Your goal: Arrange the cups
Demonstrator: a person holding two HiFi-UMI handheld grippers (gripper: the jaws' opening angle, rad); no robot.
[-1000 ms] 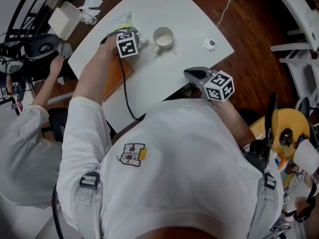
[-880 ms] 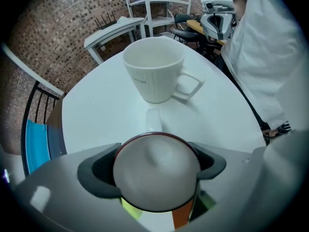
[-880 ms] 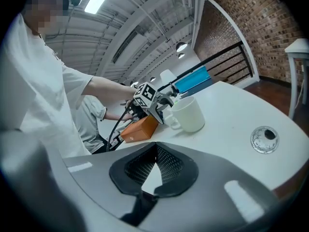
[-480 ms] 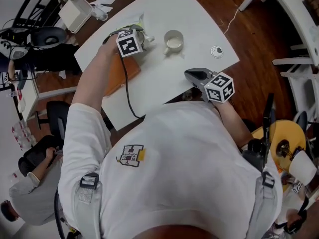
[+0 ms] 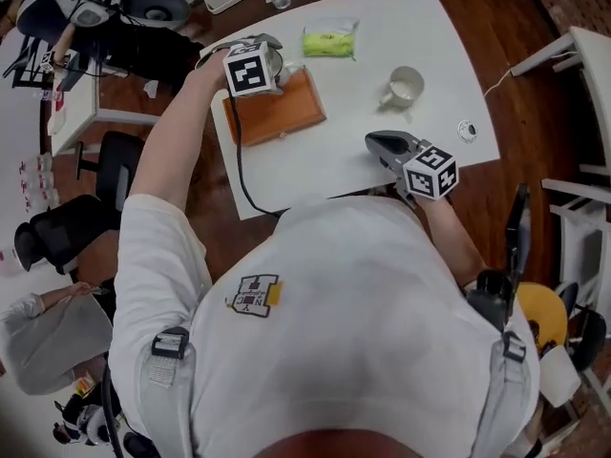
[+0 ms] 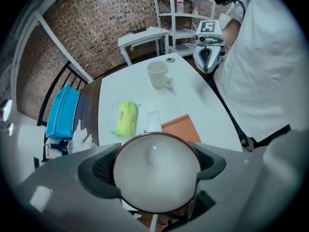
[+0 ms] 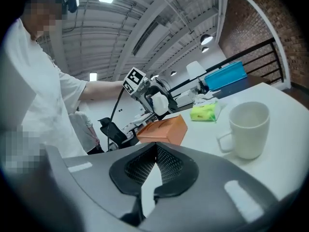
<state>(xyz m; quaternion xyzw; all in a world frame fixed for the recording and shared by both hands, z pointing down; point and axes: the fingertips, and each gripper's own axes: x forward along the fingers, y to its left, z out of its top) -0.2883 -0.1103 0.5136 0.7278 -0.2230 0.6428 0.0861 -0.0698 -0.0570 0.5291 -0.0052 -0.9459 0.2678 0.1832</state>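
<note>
- An orange box [image 5: 282,113] was seen on the white tabletop [image 5: 348,156].
- A green packet [image 5: 329,41] was laid just beyond it.
- A small round object [image 5: 466,130] was set near the right edge.

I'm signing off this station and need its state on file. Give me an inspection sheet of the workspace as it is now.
Surface: white table, no spills seen.
Job's things: cup held in the left claw; mug upright on the table, apart from the tray.
Clutter: orange tray, green packet, small round item.
Grippers: left claw shut on the cup, above the tray; right claw shut, empty, near the table's front edge.
Cables: black cable from the left claw across the table; white cable off the right edge.
Surroundings: wooden floor, chair, brick wall, shelves.
</note>
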